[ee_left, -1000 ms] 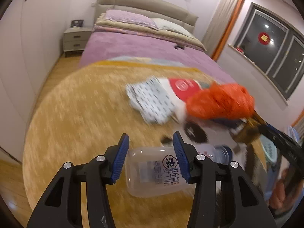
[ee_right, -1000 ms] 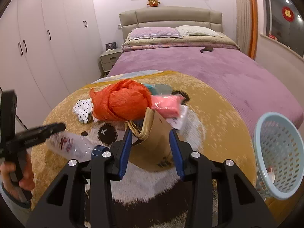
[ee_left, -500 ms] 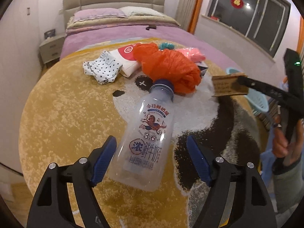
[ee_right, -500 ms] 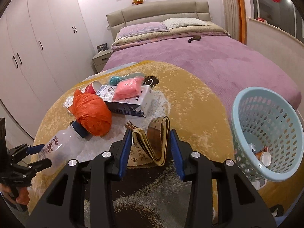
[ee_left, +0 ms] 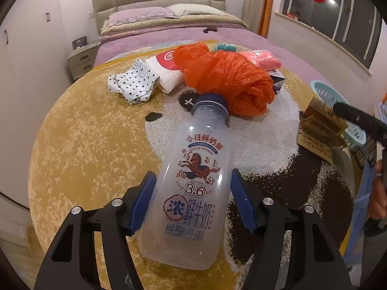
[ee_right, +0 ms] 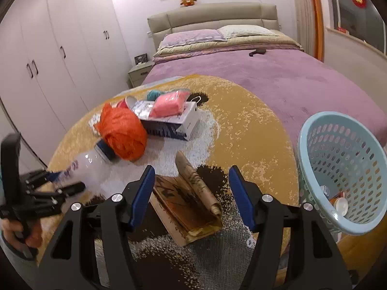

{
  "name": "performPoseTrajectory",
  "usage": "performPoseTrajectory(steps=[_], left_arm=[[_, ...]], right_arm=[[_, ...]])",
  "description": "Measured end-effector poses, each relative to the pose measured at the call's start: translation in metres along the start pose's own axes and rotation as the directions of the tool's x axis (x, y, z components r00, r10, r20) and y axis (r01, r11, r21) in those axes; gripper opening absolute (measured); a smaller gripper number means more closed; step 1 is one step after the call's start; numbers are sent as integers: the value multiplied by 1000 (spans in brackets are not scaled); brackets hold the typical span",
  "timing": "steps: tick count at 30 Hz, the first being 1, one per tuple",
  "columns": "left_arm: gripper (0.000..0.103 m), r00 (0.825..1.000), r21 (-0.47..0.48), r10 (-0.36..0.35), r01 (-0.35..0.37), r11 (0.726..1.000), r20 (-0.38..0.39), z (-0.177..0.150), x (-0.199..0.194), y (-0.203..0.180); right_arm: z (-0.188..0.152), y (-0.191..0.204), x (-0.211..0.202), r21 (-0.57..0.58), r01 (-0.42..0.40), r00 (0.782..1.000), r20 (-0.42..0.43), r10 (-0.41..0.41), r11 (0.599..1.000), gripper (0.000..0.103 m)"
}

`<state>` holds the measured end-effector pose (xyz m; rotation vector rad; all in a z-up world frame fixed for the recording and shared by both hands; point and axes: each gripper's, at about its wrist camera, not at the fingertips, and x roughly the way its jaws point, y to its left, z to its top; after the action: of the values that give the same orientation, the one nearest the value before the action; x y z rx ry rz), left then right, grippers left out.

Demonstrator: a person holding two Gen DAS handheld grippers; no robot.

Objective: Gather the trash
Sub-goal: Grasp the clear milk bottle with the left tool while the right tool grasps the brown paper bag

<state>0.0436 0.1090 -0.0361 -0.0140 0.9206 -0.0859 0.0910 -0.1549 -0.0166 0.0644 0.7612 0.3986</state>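
A purple-covered bed [ee_right: 266, 72] with a beige headboard [ee_right: 212, 17] is filling the upper centre. White wardrobes [ee_right: 60, 48] are lining the left wall. A dark window [ee_left: 338, 17] is sitting upper right.

A bed [ee_right: 254, 67] with purple cover lies at twelve o'clock; white wardrobes [ee_right: 55, 55] at ten; a nightstand [ee_left: 82, 59] beside it.

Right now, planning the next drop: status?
Left gripper clamped on milk bottle. Right gripper open over paper bag on rug. Basket right, unobstructed.
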Motion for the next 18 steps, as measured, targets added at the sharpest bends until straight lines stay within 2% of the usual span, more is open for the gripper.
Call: performPoseTrajectory(steps=[3,6,9,10,11,12,15,18], left_arm=[[57,1000,-26,-12,13,1000,15,-5,-4,1],[56,999,-61,-36,39,997,36,-10,-12,4],[55,997,-85,-50,55,995,62,-14,-20,6],[54,996,-92,-52,59,994,68,-15,-22,6],[54,996,-96,-55,62,993,74,-15,-24,6],[54,995,-98,-55,63,993,83,-15,-26,5],[54,993,-93,-58,67,993,98,-13,-32,-1],[54,991,-89,-74,84,993,112,-10,-38,-8]], right_arm=[[-6,-3,8,-18,31,999,-22,-31,999,60],[-12,-11,10,11,-35,998,-45,35,999,60],[-16,-15,2,15,-81,996,-25,82,997,61],[-18,-15,-3,1,-87,996,-7,87,996,66],[-19,-14,-5,-10,-82,997,2,82,997,73],[-19,-12,-7,-23,-77,997,11,77,997,75],[-21,-7,-7,-53,-84,996,8,85,995,75],[-23,-1,2,-81,-60,998,-17,59,995,75]])
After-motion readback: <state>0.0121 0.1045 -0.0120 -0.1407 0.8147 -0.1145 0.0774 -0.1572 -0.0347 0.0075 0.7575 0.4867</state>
